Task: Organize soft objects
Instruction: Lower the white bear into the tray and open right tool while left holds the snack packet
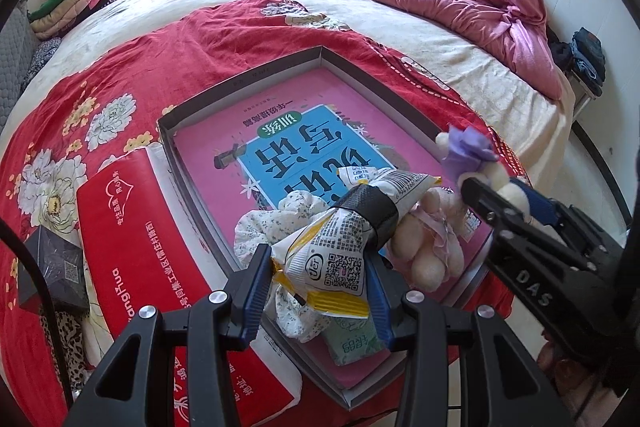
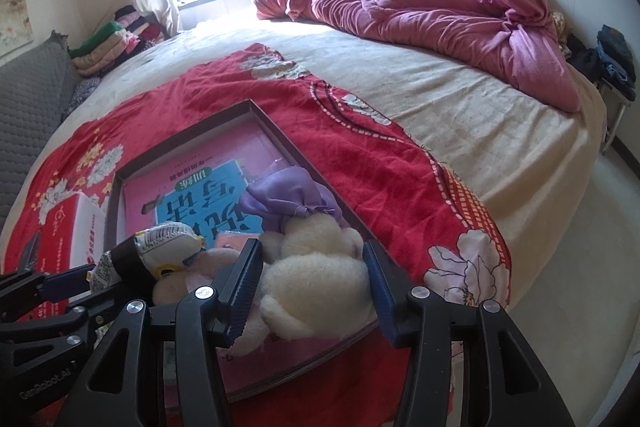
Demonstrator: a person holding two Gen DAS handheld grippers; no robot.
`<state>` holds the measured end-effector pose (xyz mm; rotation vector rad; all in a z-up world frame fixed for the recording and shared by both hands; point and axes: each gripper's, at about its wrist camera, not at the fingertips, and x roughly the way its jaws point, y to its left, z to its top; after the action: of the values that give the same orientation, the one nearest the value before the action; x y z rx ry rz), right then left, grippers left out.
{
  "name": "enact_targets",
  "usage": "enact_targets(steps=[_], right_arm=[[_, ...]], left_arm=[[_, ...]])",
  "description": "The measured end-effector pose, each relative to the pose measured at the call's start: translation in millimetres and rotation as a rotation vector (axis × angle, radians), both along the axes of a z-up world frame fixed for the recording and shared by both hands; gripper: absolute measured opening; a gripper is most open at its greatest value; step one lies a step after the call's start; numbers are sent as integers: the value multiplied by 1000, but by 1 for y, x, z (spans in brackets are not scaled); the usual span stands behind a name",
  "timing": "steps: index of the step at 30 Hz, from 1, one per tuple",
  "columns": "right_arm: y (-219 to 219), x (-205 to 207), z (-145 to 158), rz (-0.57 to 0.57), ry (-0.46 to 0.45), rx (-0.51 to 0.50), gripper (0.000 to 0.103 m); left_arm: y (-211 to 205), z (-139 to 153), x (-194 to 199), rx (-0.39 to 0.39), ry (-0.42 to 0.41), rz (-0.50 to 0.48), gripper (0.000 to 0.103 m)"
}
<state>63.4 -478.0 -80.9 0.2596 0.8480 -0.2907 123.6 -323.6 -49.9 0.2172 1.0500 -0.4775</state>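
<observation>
A shallow grey box (image 1: pixel 256 71) with a pink and blue book (image 1: pixel 280 147) in it lies on the red blanket. My left gripper (image 1: pixel 318 287) is shut on a white and yellow tissue pack (image 1: pixel 332 251) wrapped with black tape, held over the box's near end. A floral cloth (image 1: pixel 276 223) and a green packet (image 1: pixel 352 343) lie under it. My right gripper (image 2: pixel 310 291) is shut on a cream plush toy (image 2: pixel 316 267) with a purple bow (image 2: pixel 292 203), over the box's (image 2: pixel 280 131) right near corner. That toy shows at the right of the left wrist view (image 1: pixel 508 183).
A red and white tissue package (image 1: pixel 152 267) lies left of the box, with a dark small box (image 1: pixel 56 267) beside it. A crumpled pink quilt (image 2: pixel 460 19) lies at the bed's far right. Folded clothes (image 2: pixel 112 39) are stacked by the window.
</observation>
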Motion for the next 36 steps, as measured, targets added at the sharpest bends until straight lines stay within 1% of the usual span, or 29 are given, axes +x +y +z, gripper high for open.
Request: enact_targets(steps=[7, 13, 16, 18, 22, 27, 36], right_arm=[[0, 2, -9, -11, -12, -17, 57], [0, 5, -15, -4, 21, -20, 59], [1, 4, -14, 3, 22, -26, 63], [2, 3, -11, 5, 14, -28, 67], [-1, 0, -7, 3, 4, -10, 72], [-10, -5, -6, -30, -1, 8, 73], [-20, -15, 8, -76, -41, 20, 73]], left_arm=[[1, -1, 2, -8, 4, 4, 45], [1, -1, 2, -11, 2, 1, 45], [1, -2, 3, -15, 10, 1, 45], [2, -1, 3, -15, 11, 3, 45], [3, -1, 5, -10, 13, 12, 46], [4, -2, 7, -6, 20, 16, 46], [4, -1, 5, -5, 20, 13, 47]])
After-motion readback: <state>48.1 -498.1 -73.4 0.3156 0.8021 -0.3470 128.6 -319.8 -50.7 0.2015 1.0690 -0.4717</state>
